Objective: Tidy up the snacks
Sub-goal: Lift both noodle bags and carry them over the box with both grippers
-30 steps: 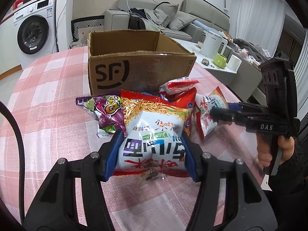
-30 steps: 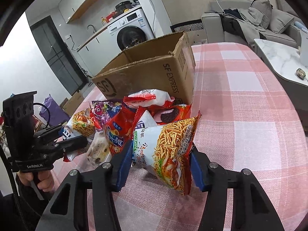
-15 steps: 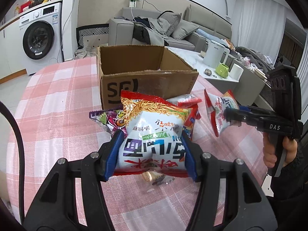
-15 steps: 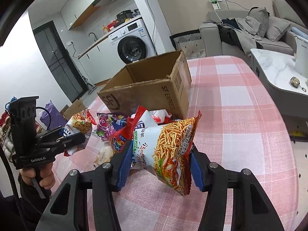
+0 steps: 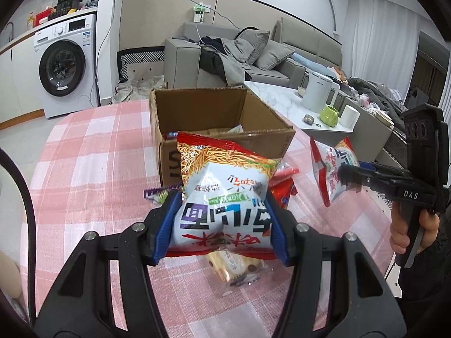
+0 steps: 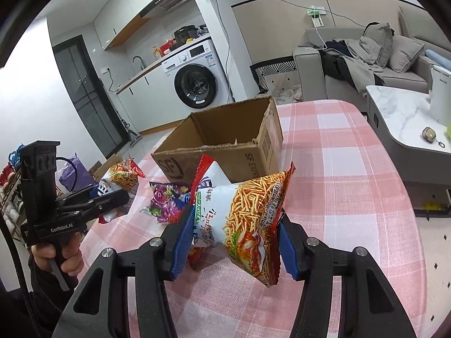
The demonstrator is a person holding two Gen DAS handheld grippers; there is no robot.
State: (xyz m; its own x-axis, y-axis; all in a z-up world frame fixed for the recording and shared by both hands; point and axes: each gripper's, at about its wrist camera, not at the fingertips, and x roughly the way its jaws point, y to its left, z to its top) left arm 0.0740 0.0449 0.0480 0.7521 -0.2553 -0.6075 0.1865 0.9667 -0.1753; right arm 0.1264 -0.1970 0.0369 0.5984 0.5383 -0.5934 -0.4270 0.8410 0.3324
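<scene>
My left gripper (image 5: 221, 214) is shut on a white and orange noodle-stick snack bag (image 5: 225, 186), held up in front of the open cardboard box (image 5: 169, 157). A matching snack bag (image 6: 248, 211) is clamped in my right gripper (image 6: 234, 231), also held above the table. Each wrist view shows the other hand-held gripper off to the side, the right gripper (image 5: 349, 180) and the left gripper (image 6: 112, 197), each with its bag. Below lie a purple bag (image 6: 166, 200), a red bag (image 5: 282, 194) and a clear biscuit pack (image 5: 234, 264). A few packets lie inside the box.
The round table wears a pink checked cloth (image 5: 93, 169). To the right stands a marble coffee table (image 5: 284, 104) with a white kettle (image 5: 318, 95) and a green mug (image 5: 329, 115). A grey sofa and a washing machine (image 5: 62, 64) lie beyond.
Both grippers have risen with their snack bags, lifting them off the pile. The inside of the box has come into view over its front wall.
</scene>
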